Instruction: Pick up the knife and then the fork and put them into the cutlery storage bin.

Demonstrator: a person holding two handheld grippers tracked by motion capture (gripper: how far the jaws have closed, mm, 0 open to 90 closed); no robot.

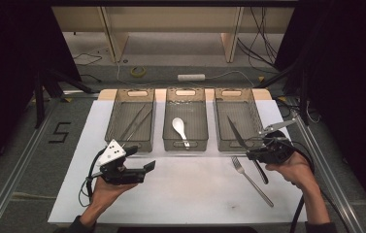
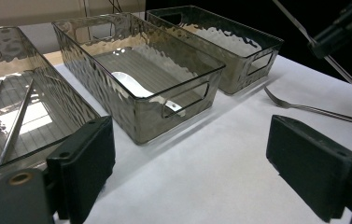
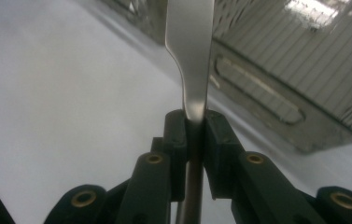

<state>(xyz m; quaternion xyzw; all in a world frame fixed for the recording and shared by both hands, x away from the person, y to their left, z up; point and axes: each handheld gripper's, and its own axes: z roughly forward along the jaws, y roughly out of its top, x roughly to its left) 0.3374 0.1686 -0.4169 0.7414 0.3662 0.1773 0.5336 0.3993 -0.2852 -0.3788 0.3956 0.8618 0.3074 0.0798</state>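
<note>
— While the left tongs [image 1: 146, 167] rest wide open and empty over the white surface [image 1: 180, 194], which step is under way?

— Sorting cutlery into bins, by the look of it. The right tongs [image 1: 252, 154] are clamped on a table knife [image 1: 239, 136], gripping it near where blade meets handle; the right gripper view shows the pads [image 3: 178, 140] pressed tight on the metal. The knife hangs tilted, its blade tip reaching over the near wall of the right-hand bin [image 1: 253, 104], its handle pointing back toward the person.

— And the rest of the cutlery?

— A fork [image 1: 251, 179] lies on the surface just beside the right hand. A white spoon [image 1: 180, 130] sits in the middle bin [image 1: 168, 121], and two thin sticks [image 1: 134, 124], probably chopsticks, lie in the left bin [image 1: 117, 116].

— What does the next move call for?

— Likely carrying the knife fully over the right-hand bin, lowering it flat, then opening the tongs. The long blade could catch the bin's wall.
</note>
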